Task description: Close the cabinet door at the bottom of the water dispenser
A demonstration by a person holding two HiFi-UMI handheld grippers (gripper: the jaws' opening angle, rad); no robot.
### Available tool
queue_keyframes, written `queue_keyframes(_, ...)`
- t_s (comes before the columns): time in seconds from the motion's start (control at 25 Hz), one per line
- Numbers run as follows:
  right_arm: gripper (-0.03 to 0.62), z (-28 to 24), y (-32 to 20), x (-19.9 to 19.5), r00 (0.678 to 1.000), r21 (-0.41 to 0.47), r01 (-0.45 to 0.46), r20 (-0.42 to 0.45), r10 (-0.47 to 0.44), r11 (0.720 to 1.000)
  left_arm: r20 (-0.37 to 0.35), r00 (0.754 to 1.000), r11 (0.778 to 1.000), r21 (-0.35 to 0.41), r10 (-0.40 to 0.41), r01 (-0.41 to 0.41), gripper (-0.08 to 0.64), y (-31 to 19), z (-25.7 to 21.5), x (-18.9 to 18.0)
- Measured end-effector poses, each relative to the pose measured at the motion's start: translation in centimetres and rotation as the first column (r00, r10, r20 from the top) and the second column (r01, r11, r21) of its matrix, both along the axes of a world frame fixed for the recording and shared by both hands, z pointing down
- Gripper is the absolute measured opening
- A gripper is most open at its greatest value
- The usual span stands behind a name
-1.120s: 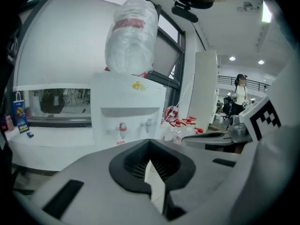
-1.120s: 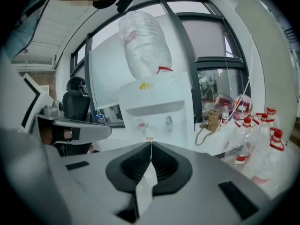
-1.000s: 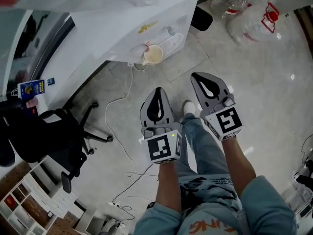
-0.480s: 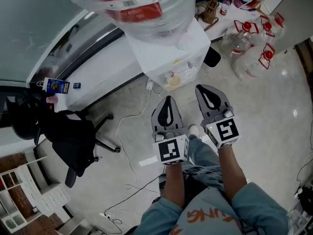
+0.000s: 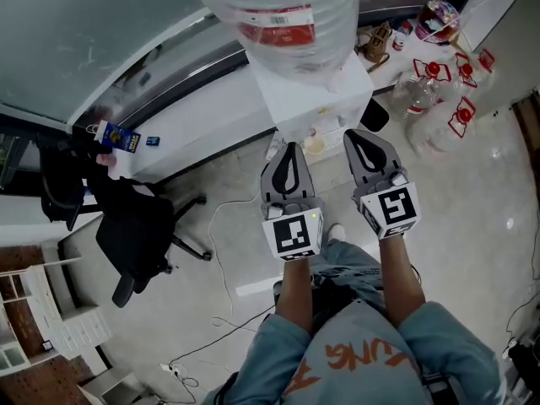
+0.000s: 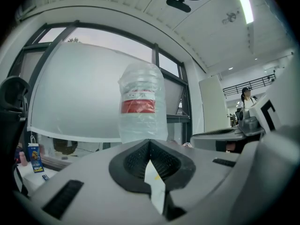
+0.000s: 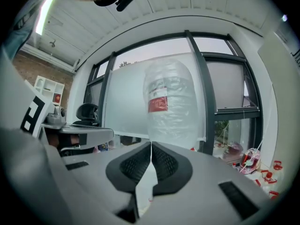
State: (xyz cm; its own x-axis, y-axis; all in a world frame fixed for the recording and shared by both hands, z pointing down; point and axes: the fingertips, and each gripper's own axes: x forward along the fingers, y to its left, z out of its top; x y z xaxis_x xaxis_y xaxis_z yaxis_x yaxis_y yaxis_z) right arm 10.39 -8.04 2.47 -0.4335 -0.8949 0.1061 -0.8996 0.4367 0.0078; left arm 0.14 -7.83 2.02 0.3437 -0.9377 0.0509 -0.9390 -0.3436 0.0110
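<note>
The water dispenser [image 5: 314,99] is standing upright, long axis vertical, with its tap face pointing toward the person. That probably means the cabinet door at its foot is facing the grippers, but the door is lying out of sight beneath the body, so I cannot tell whether it is shut or ajar. The water bottle [image 5: 283,19] is sitting inverted on top. The left gripper [image 5: 291,148] and right gripper [image 5: 353,137] are hovering side by side near the dispenser, both pinched together on nothing, likelier for pushing than grasping.
</note>
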Motion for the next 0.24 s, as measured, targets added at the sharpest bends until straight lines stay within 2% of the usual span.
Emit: queue_keyframes(0.24,0.031,-2.4,0.5,-0.7,0.999,0.031,0.032,-0.013,-0.031,0.999,0.015,1.0,0.999,0.048,-0.006,0.006,0.008,0.6,-2.8,-0.2)
